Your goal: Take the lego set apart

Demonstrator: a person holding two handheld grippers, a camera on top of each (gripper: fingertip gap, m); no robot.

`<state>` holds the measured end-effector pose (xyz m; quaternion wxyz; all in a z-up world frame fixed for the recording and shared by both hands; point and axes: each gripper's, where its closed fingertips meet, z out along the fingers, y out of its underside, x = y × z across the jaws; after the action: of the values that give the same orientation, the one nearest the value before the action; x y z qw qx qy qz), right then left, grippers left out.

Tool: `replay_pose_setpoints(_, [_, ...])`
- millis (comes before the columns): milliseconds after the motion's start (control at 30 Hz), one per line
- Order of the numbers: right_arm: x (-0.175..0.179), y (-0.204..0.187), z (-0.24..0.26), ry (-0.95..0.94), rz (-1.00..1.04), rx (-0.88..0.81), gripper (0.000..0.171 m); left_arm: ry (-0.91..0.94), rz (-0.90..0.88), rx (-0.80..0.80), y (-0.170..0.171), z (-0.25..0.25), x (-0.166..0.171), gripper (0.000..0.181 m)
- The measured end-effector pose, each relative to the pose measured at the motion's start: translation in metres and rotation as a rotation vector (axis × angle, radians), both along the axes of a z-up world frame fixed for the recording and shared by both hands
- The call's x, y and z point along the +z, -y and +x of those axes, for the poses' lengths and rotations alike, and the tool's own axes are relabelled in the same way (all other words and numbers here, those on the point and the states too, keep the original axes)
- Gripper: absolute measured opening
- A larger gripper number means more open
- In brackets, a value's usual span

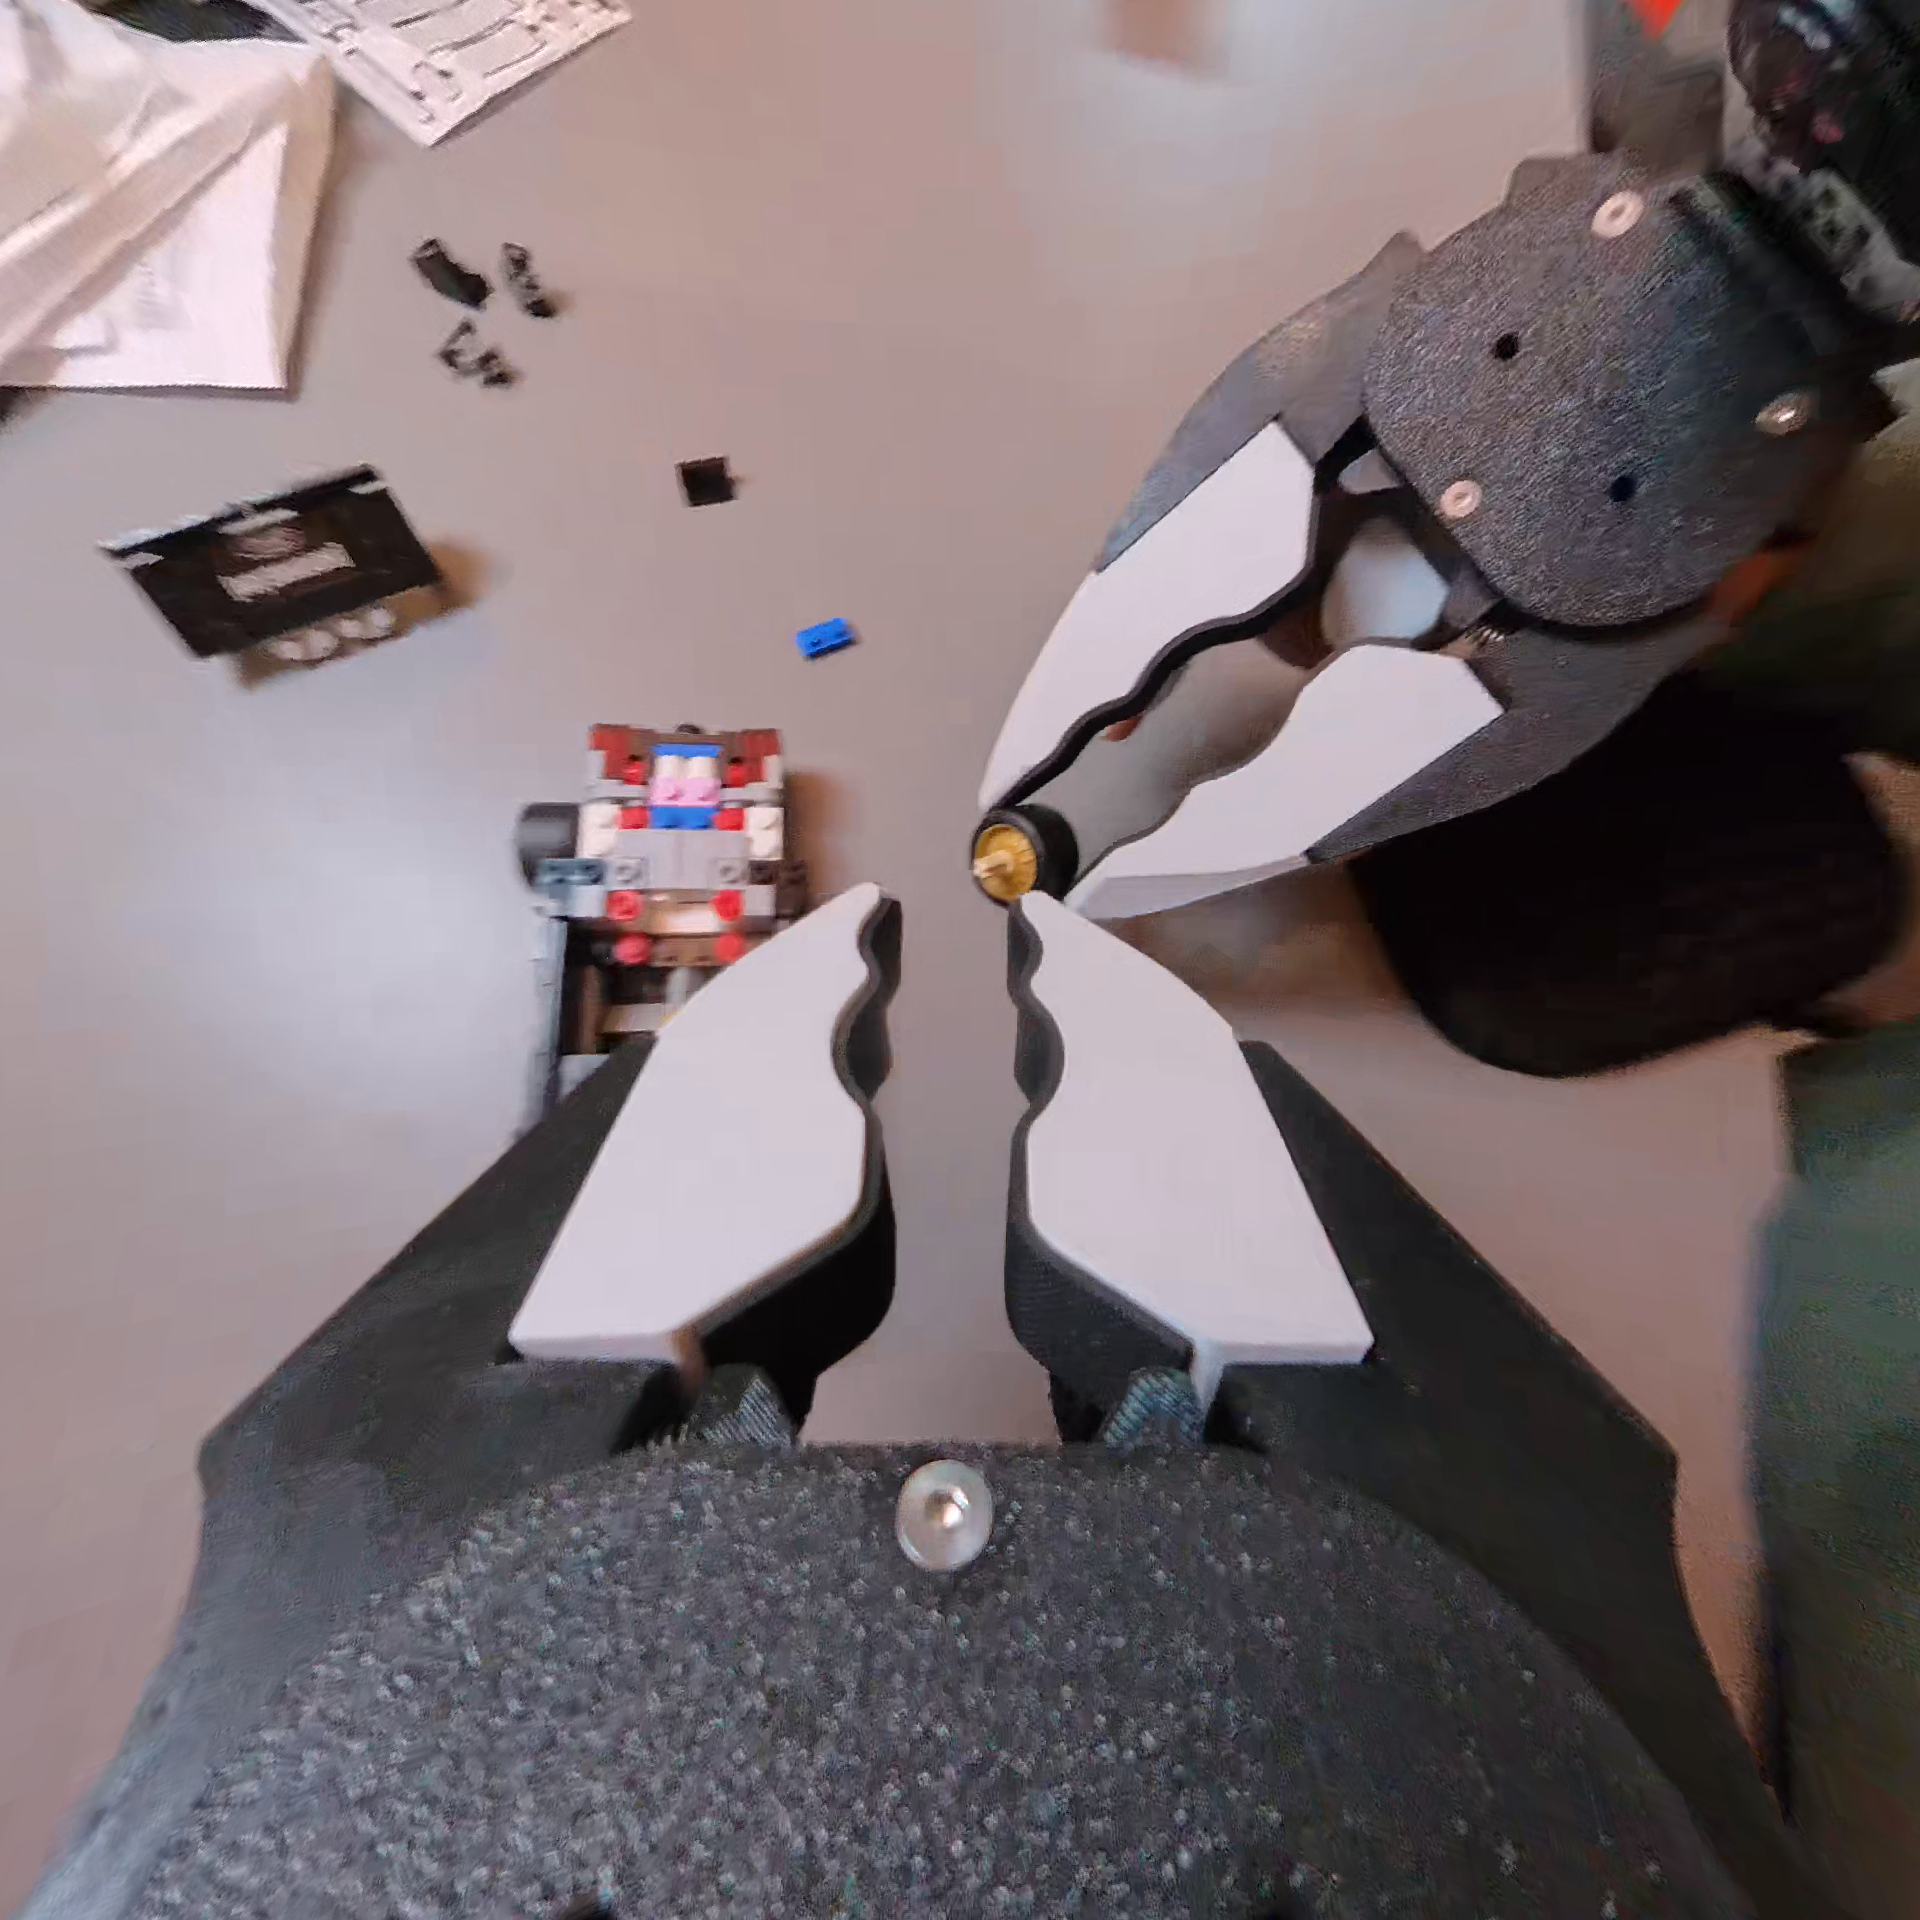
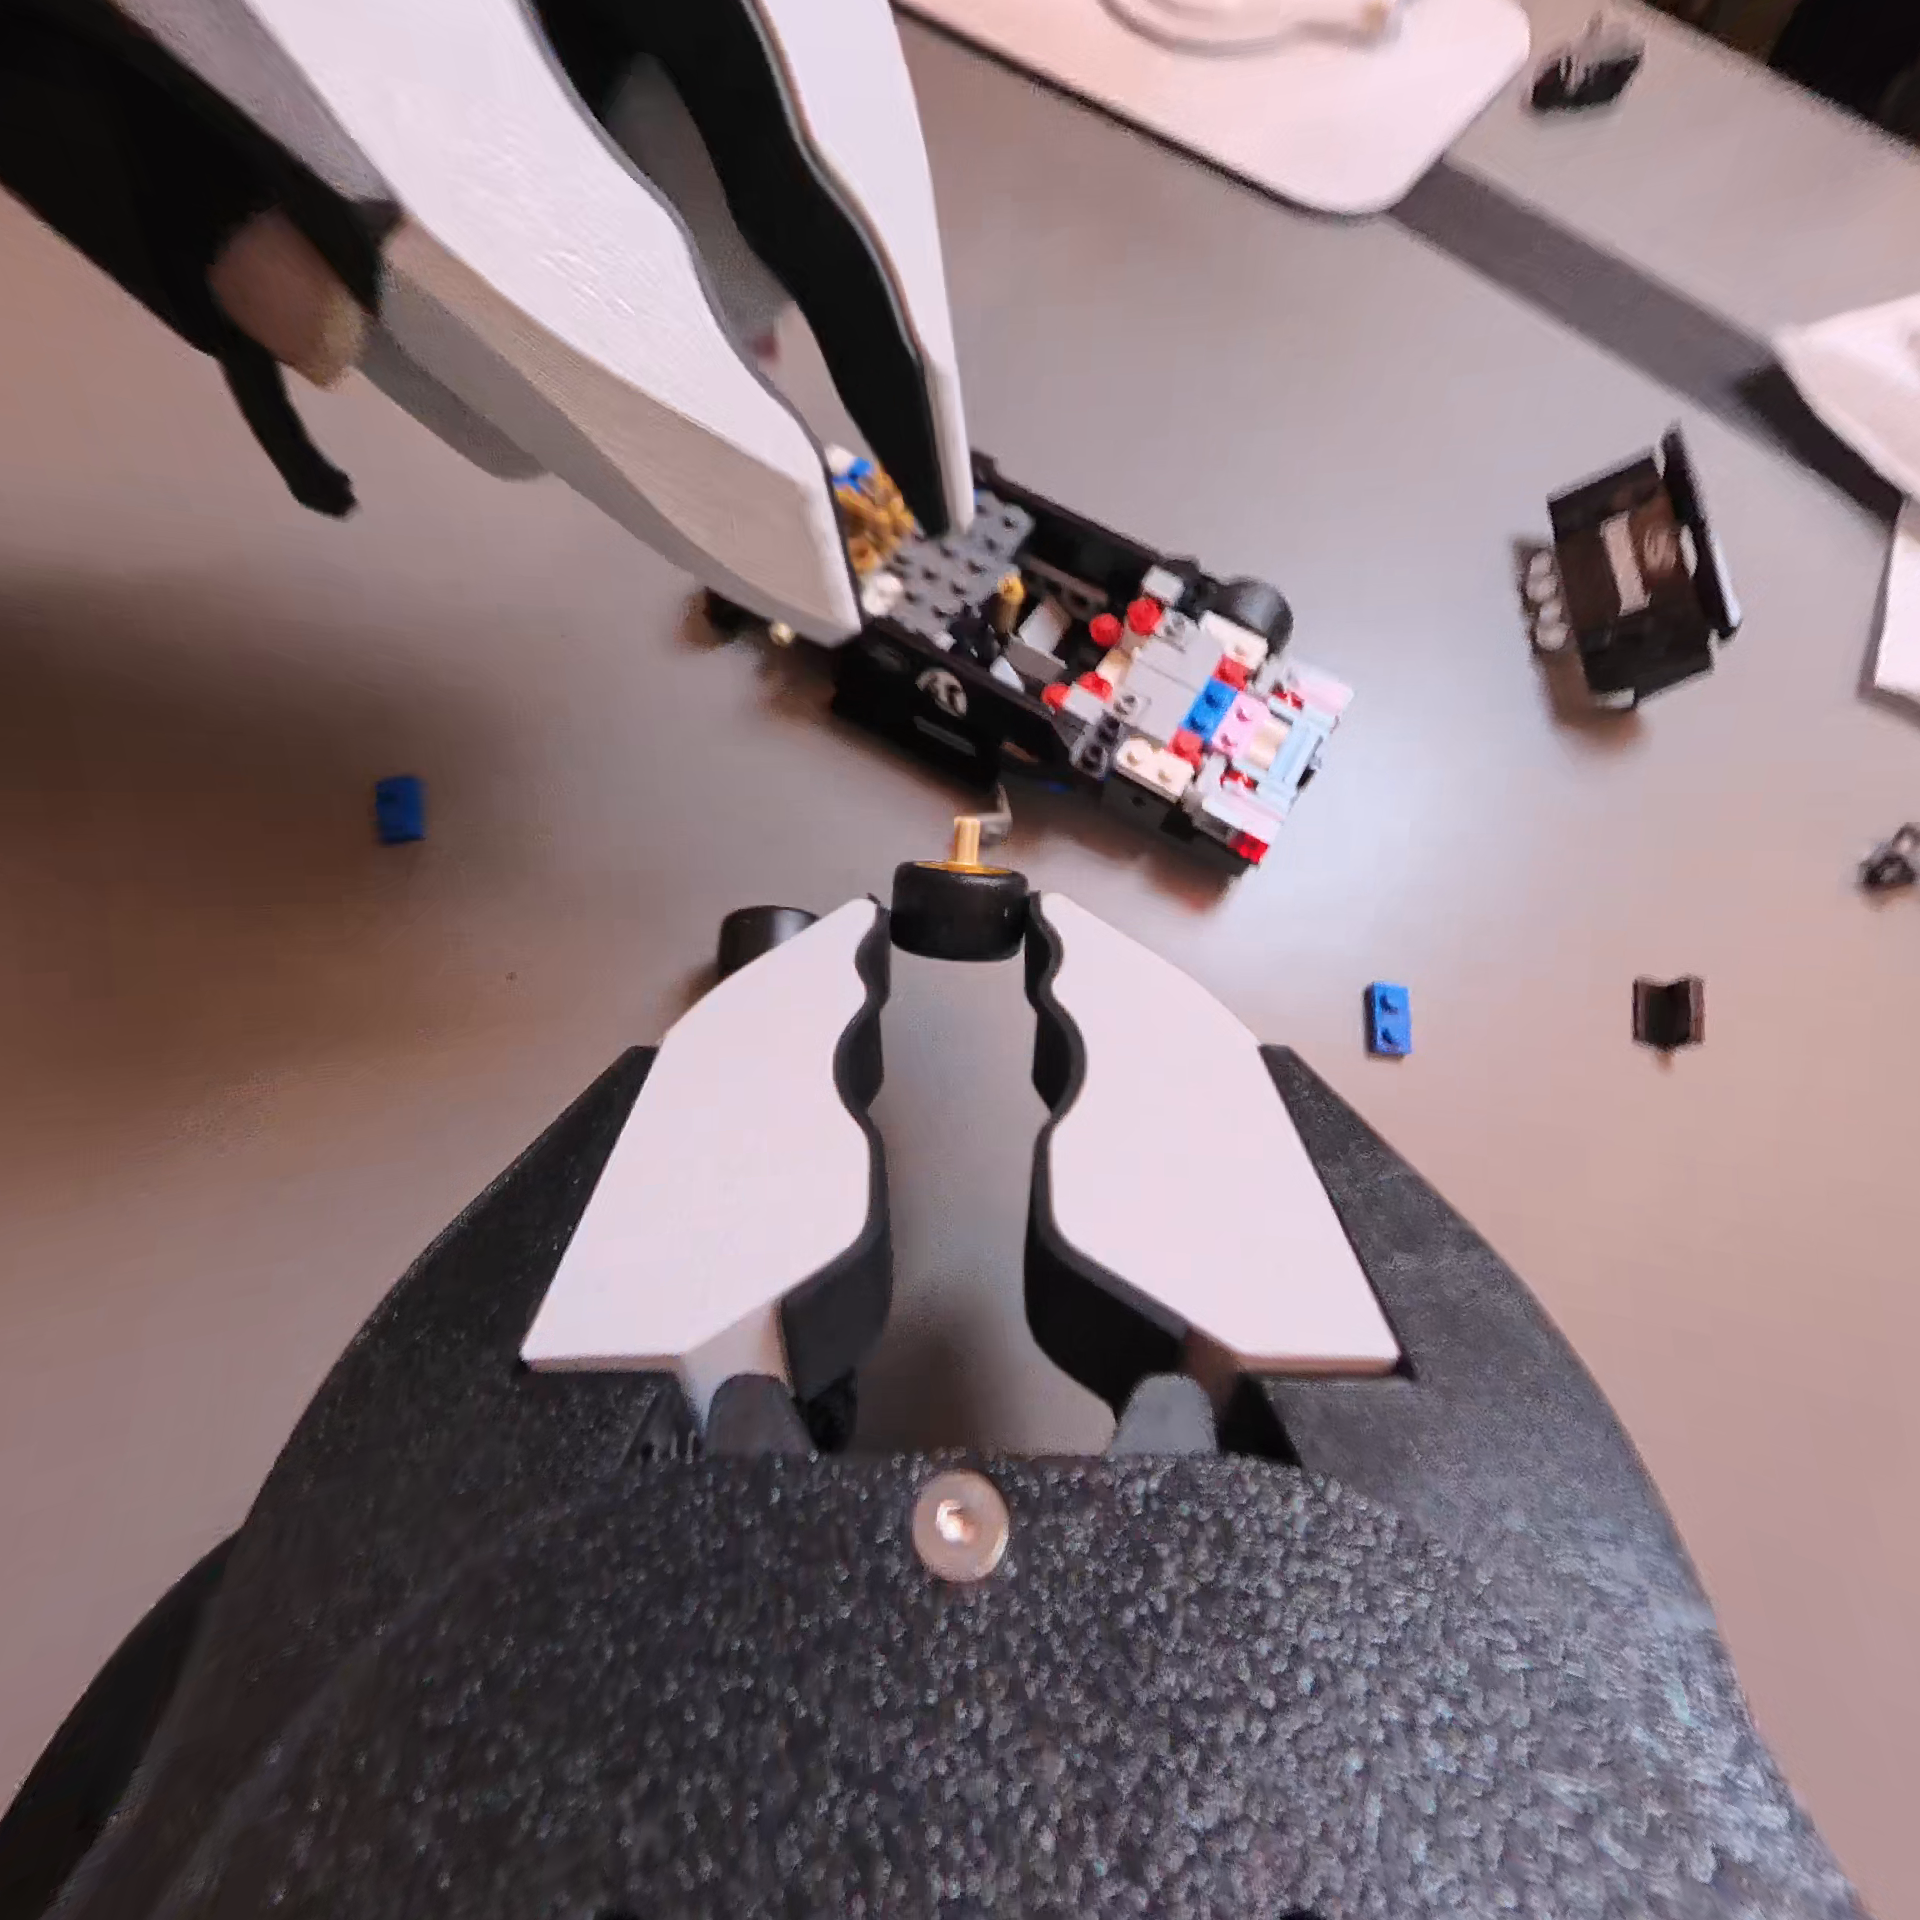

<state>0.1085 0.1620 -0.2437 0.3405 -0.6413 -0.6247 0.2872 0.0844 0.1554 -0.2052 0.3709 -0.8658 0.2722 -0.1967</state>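
The lego car (image 2: 1132,675), black-bodied with grey, red, blue and pink bricks showing, sits on the grey table (image 2: 312,1039); it also shows in the left wrist view (image 1: 675,831). My right gripper (image 2: 958,920) is shut on a black wheel (image 2: 956,925) with a gold axle, held just in front of the car's side. In the left wrist view the right gripper (image 1: 1034,862) holds that wheel (image 1: 1049,847) just past my left fingertips. My left gripper (image 1: 951,914) is open and empty. In the right wrist view the left gripper (image 2: 899,566) hovers over the car's rear end.
Another black wheel (image 2: 764,930) lies by my right gripper. Blue bricks (image 2: 400,808) (image 2: 1389,1018), a small black piece (image 2: 1668,1010), a black roof section (image 1: 281,566) and black bits (image 1: 478,312) are scattered around. Paper sheets (image 1: 135,208) lie far left. A white mat (image 2: 1299,94) lies at the back.
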Motion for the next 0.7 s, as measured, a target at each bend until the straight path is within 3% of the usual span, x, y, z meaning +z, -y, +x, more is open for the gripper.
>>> replay_pose_setpoints(300, [0.023, 0.028, -0.003, -0.083, 0.302, 0.198, 0.025, 0.203, -0.070, -0.108, 0.028, 0.024, -0.014, 0.007])
replay_pose_setpoints(567, [0.019, 0.042, -0.002, -0.071, 0.368, 0.289, 0.025, 0.356, -0.113, -0.132, 0.041, 0.029, -0.011, 0.008])
replay_pose_setpoints(700, [0.018, 0.045, -0.002, -0.062, 0.393, 0.308, 0.024, 0.341, -0.117, -0.119, 0.043, 0.028, -0.015, 0.005])
